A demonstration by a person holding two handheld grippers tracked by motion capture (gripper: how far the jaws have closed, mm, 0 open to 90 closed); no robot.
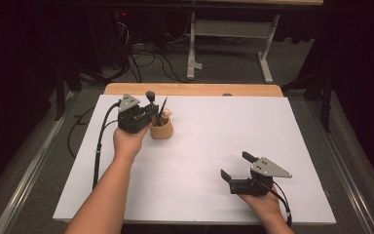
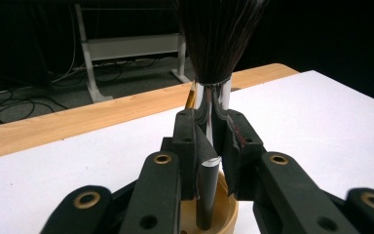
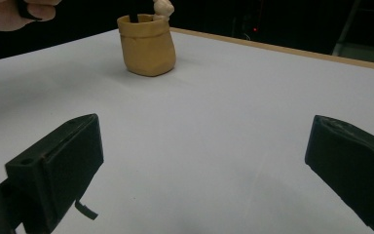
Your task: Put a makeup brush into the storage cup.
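Note:
A tan cup (image 1: 161, 130) shaped like a small sack stands on the white table (image 1: 209, 146), left of centre; the same cup (image 3: 147, 45) is far off in the right gripper view. My left gripper (image 1: 148, 114) is shut on a brush (image 2: 213, 97) with dark bristles and a shiny metal ferrule. The brush stands upright with its dark handle down inside the cup (image 2: 224, 214). A thin dark stick (image 1: 163, 106) and a pale knob (image 1: 166, 113) also rise from the cup. My right gripper (image 1: 233, 165) rests open near the front right, with nothing between its jaws.
A wooden strip (image 1: 193, 89) runs along the table's far edge. Beyond it are cables (image 1: 141, 63) on the floor and a white table frame (image 1: 229, 44). Bare white surface lies between the cup and the right gripper.

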